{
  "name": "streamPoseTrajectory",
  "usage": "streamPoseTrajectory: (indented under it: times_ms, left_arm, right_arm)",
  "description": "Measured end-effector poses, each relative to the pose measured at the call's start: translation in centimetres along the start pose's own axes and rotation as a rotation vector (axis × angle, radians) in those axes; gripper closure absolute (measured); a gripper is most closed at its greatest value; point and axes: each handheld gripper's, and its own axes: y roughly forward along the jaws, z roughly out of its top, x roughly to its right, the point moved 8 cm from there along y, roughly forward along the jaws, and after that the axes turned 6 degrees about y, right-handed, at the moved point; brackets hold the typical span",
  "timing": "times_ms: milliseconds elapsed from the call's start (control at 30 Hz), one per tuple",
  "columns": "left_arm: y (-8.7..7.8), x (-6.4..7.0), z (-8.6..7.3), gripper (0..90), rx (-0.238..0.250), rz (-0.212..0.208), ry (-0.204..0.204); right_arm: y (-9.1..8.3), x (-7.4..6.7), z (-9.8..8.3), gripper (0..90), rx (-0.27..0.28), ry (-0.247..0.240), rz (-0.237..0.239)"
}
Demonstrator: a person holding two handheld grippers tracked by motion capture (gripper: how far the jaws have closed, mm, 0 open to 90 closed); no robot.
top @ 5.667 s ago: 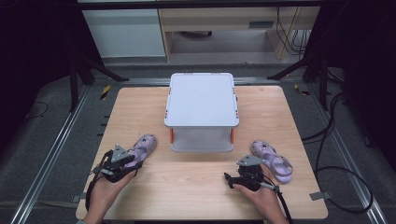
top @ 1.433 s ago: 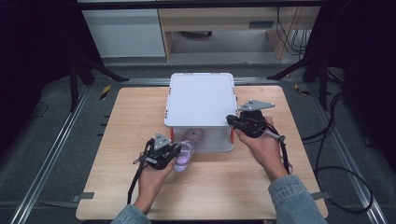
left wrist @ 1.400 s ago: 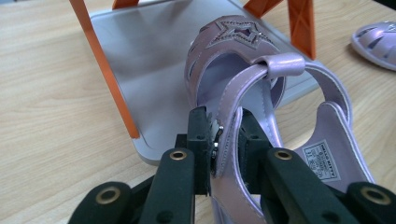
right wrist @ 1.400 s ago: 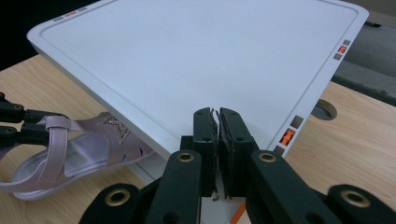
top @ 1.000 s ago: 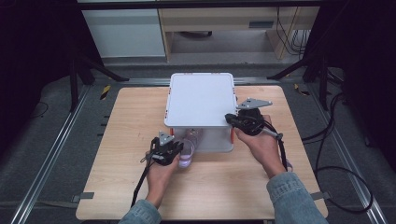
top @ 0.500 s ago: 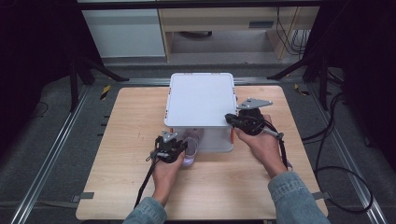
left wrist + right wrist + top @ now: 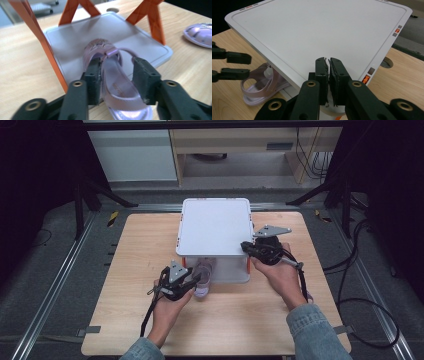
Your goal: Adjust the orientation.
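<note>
A purple sandal (image 7: 202, 282) lies toe-first on the lower shelf (image 7: 75, 42) of a white rack with orange legs (image 7: 37, 37), its heel over the front edge. My left gripper (image 7: 196, 280) straddles the sandal (image 7: 117, 85); its jaws have just been opening. The left pad sits by the strap and the right pad stands off, so the left gripper (image 7: 118, 75) is open. My right gripper (image 7: 246, 248) is shut, tips (image 7: 328, 62) at the front right edge of the rack's top (image 7: 312, 30). In the right gripper view the sandal (image 7: 259, 87) lies beneath that top.
A second purple sandal (image 7: 200, 35) lies on the wooden table (image 7: 135, 270) to the right of the rack. The rack's top (image 7: 215, 225) overhangs the lower shelf. Black frame legs and cables run along the floor around the table.
The left gripper carried the sandal forward under the rack's top onto the lower shelf, then its jaws widened. The right gripper stayed at the top's edge.
</note>
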Motion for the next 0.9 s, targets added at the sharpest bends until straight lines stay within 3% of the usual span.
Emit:
streamPoseTrajectory:
  times_ms: [133,300,500,667,900]
  left_arm:
    - [-1.5,0.9,0.2,79.2,-0.009,-0.055,0.108]
    - [-3.0,2.1,-0.7,87.7,-0.031,-0.096,0.225]
    - [-3.2,3.5,-2.6,89.5,-0.085,-0.135,0.288]
    - [-1.7,4.0,-4.5,89.4,-0.149,-0.141,0.335]
    - [-0.4,3.8,-5.9,89.3,-0.201,-0.138,0.352]
  right_arm:
    - [0.0,0.0,0.0,85.1,0.0,0.002,0.0]
    - [0.1,0.1,0.1,85.0,-0.003,-0.004,-0.004]
    - [0.1,0.0,0.1,85.0,-0.009,-0.009,-0.01]
    - [0.1,0.0,0.1,85.1,-0.008,-0.012,-0.01]
    - [0.1,0.1,0.1,85.3,-0.007,-0.015,-0.007]
